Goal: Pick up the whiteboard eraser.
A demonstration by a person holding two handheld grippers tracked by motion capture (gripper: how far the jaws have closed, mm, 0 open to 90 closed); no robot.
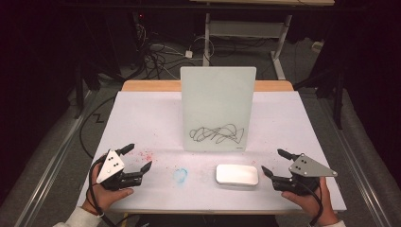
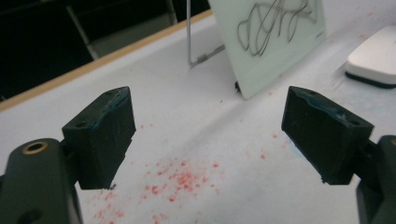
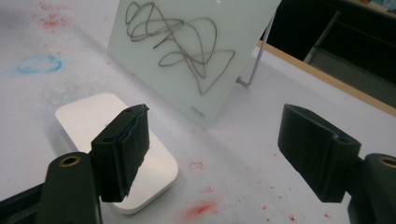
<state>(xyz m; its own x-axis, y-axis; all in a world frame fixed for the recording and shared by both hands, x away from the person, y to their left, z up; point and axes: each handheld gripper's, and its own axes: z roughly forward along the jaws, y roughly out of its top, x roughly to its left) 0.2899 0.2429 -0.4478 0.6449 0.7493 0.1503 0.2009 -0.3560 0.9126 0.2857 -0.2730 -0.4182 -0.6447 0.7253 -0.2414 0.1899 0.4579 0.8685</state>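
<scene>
Resting on the white surface [image 1: 142, 113], stained red and blue, both grippers' fingers [image 2: 100, 135] stood wide, empty; scribbled board [image 1: 218, 109] upright, white eraser [image 1: 237, 174] before it; dark room behind.

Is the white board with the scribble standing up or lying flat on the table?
Standing, tilted slightly back: the white board rests its lower edge on the table, with a wire stand propping it behind.

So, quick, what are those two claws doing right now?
Left gripper: open, holding nothing.
Right gripper: open, holding nothing, beside the white eraser.
</scene>
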